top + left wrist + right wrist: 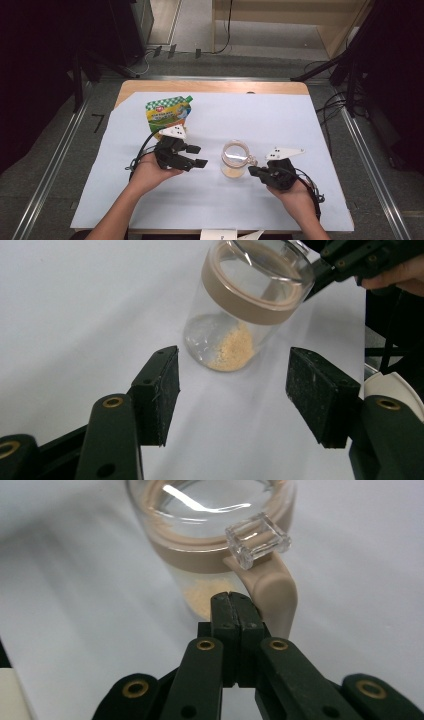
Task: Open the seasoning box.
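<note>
1. Two grippers work one clear glass jar that stands upright at mid-table on the white sheet. It has a tan seal band, a glass lid and a tan clip latch w/ a clear tab on the side facing the right gripper.
2. Jar contents: a small heap of yellowish powder or crumbs at the bottom; otherwise it looks empty.
3. Left gripper: jaws partly apart, nothing between them, aimed at the jar from its left, near but not touching. In the left gripper view the jar sits ahead of the gap, beyond the pads.
4. Right gripper: jaws closed flat together, holding nothing, tips just at the latch's lower part. Whether they touch the latch I can't tell; the close-up is too tight.
5. Step in hand, as I judge it: opening (or securing) the lid. The closed tips look set to push or lever the latch while the left comes in to brace.
6. Next move prob. needs the left pads brought around the jar body and closed gently so it won't skid or tip on the sheet; then the right tips press under the tab.
7. Green-and-yellow spout pouch lies behind the left hand, well apart from the jar, untouched.
</note>
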Demonstrator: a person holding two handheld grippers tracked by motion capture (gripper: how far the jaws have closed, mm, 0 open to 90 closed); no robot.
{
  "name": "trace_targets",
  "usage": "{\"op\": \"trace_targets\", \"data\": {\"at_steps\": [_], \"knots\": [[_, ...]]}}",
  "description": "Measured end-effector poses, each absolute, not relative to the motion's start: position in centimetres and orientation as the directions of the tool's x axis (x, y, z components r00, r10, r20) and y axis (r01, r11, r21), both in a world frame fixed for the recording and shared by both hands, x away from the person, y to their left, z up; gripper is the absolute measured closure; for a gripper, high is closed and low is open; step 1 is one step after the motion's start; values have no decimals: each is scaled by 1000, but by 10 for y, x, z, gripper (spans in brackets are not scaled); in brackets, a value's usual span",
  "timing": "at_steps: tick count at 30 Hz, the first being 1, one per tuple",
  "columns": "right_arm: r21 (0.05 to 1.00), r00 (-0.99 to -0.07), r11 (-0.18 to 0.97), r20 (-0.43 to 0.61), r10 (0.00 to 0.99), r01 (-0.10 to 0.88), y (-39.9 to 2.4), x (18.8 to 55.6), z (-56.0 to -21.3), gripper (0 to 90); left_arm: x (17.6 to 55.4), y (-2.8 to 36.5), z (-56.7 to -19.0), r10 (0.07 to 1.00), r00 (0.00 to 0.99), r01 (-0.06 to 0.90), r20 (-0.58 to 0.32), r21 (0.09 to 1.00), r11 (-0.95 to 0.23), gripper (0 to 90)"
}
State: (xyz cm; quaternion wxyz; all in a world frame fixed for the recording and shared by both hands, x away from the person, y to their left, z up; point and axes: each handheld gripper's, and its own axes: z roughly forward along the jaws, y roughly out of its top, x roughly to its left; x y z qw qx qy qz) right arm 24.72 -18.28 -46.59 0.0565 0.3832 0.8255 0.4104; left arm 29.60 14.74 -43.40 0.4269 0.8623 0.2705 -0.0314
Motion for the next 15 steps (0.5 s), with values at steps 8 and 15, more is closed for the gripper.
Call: {"op": "trace_targets", "data": {"at_steps": [8, 15], "knots": [[716, -659, 342, 216, 721, 609, -198, 269, -470, 900, 296, 145, -435, 437, 854, 492, -283, 714, -498, 395], [717, -643, 329, 215, 735, 615, -205, 281, -471, 900, 296, 144, -436, 436, 854, 492, -285, 715, -496, 397]]}}
